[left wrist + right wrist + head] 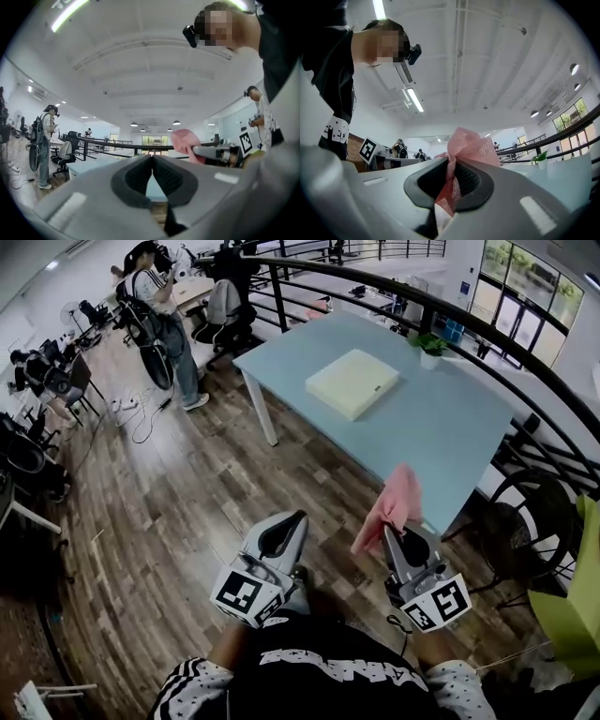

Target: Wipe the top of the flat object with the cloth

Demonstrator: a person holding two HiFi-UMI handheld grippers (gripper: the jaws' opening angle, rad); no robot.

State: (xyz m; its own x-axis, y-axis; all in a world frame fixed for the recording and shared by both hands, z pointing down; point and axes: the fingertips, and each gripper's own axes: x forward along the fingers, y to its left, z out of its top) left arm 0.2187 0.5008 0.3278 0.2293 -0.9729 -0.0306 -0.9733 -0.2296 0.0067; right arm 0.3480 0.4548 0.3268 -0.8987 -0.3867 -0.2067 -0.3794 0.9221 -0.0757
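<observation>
Noted right claw [451, 161] clamped on pink cloth [474, 145], left claw [152, 157] closed, empty. Judged wiping not yet begun; needed a reach to the cream slab [352, 382] on the desk [441, 437].

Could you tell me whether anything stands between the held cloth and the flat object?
Nothing visible does: the table between the cloth and the flat object is bare; the potted plant stands beyond it.

— What is the person wearing?
— A black shirt [328, 667] with white lettering, and black sleeves [192, 682] with white stripes and white-patterned cuffs.
— And the tools?
— The left gripper [296, 518] and the right gripper [394, 538] are pale grey shells, with dark ribbed pads lining the fingers [136, 178]. Each has a white cube [248, 594] with black square markers at its six o'clock end.
</observation>
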